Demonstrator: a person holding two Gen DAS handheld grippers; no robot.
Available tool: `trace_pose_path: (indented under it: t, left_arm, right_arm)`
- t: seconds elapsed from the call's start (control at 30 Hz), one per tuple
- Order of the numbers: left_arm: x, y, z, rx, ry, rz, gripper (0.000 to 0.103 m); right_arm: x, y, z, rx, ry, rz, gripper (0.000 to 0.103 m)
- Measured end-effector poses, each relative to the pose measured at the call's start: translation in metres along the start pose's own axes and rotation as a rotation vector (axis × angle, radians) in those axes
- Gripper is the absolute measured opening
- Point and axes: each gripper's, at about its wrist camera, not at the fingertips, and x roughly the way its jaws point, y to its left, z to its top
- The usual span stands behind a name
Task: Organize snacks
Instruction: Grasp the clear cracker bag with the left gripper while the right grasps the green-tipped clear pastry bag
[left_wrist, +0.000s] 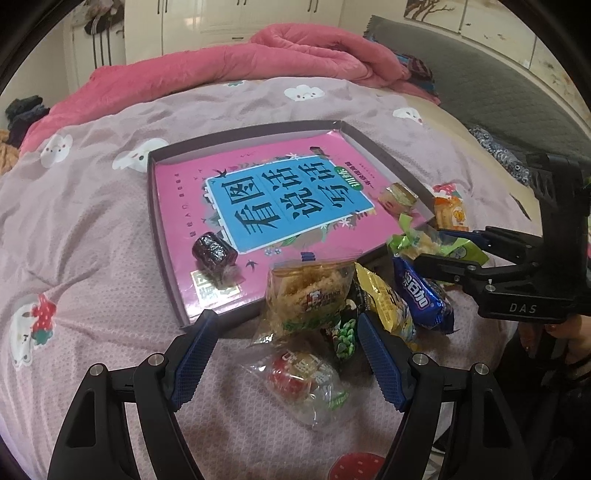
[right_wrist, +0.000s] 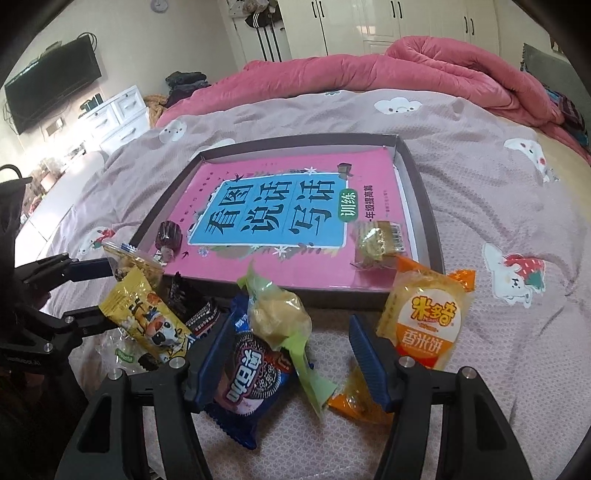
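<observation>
Left-wrist view: the left gripper (left_wrist: 286, 332) is angled downward over the bedspread (left_wrist: 92, 229), its blue-padded fingers (left_wrist: 195, 347) spread wide and released, nothing being pressed. Between them the clear pack of crumbly snack (left_wrist: 308, 291) and the dark green-patterned packet (left_wrist: 345, 332) are seen, and a clear wrapper with a red sweet (left_wrist: 306, 380) lies just below. The yellow packet (left_wrist: 384, 299) is found just outside the right-hand finger.

From the right-wrist camera, the right gripper (right_wrist: 286, 339) is likewise tilted down, jaws half apart. The blue cookie pack (right_wrist: 245, 373) is touched by the left-hand finger (right_wrist: 210, 354) and the green-wrapped puff (right_wrist: 279, 317) lies across the gap, but a grasp cannot be confirmed; the other finger stands clear. An orange rice-cracker pack (right_wrist: 424, 317) and a small orange sachet (right_wrist: 354, 395) are seen beside that finger.

Beyond the heap, the shallow box (right_wrist: 424, 206) is lined with a pink book (right_wrist: 273, 214); a dark wrapped sweet (right_wrist: 170, 234) and a gold-wrapped one (right_wrist: 376, 240) are already laid in it.
</observation>
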Motion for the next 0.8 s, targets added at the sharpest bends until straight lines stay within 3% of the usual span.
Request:
trace_pose_path:
  t: [0.3, 0.8]
  left_arm:
    - [0.004, 0.008, 0.006, -0.032, -0.021, -0.061, 0.078]
    - [0.016, 0.002, 0.013, -0.001, -0.035, -0.091, 0.06]
  right_arm:
    - [0.008, 0.009, 0.002, -0.062, 0.008, 0.009, 0.035]
    - [0.0, 0.004, 0.004, -0.022, -0.018, 0.035, 0.035]
